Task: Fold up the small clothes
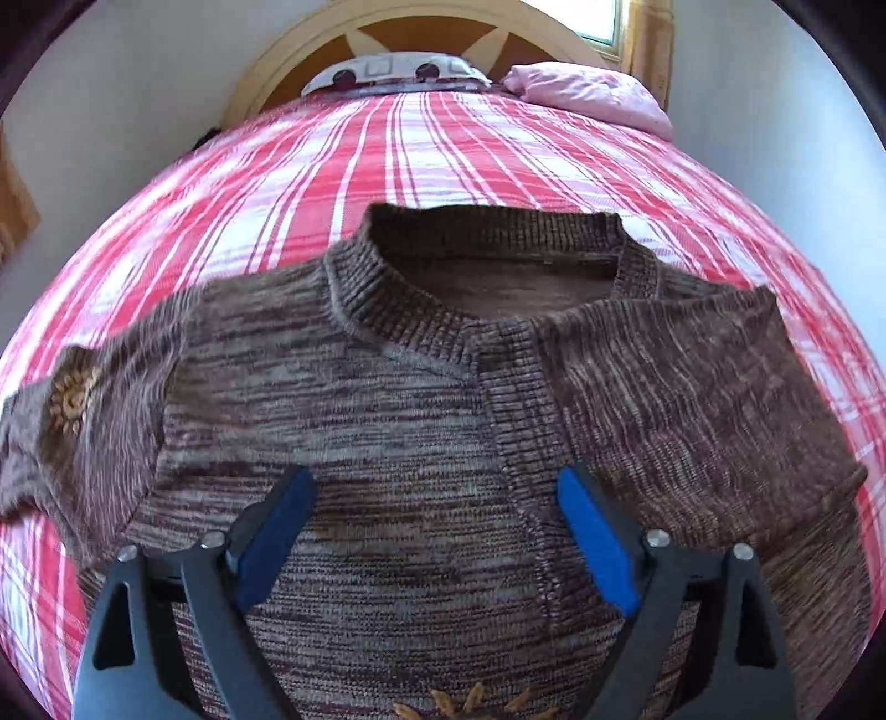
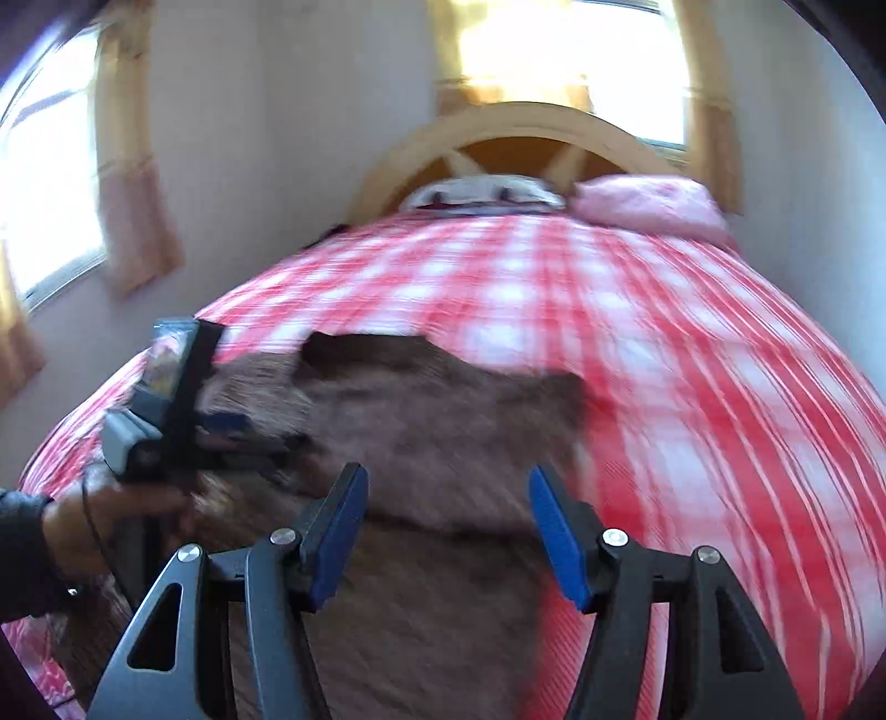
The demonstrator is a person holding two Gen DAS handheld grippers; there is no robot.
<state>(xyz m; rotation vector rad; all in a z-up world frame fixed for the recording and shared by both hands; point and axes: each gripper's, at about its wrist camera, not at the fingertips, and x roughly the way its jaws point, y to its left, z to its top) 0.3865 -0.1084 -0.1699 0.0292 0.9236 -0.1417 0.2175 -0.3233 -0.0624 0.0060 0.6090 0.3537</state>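
Note:
A small brown knitted sweater (image 1: 387, 399) lies flat on the red and white checked bedspread (image 1: 421, 155), collar toward the headboard. Its right sleeve (image 1: 681, 376) is folded in across the chest; the left sleeve (image 1: 72, 421), with an orange embroidered sun, spreads out to the side. My left gripper (image 1: 437, 487) hovers open just above the chest, nothing between its blue pads. In the blurred right wrist view the sweater (image 2: 443, 421) shows as a brown patch, and my right gripper (image 2: 448, 487) stands open above its right part, empty. The left gripper (image 2: 255, 426) and the hand holding it appear at the left.
A wooden headboard (image 1: 421, 33) rises at the far end of the bed, with a patterned pillow (image 1: 398, 72) and a pink pillow (image 1: 592, 94) against it. Curtained windows (image 2: 50, 188) sit on the left wall and behind the headboard. Bedspread stretches beyond the collar.

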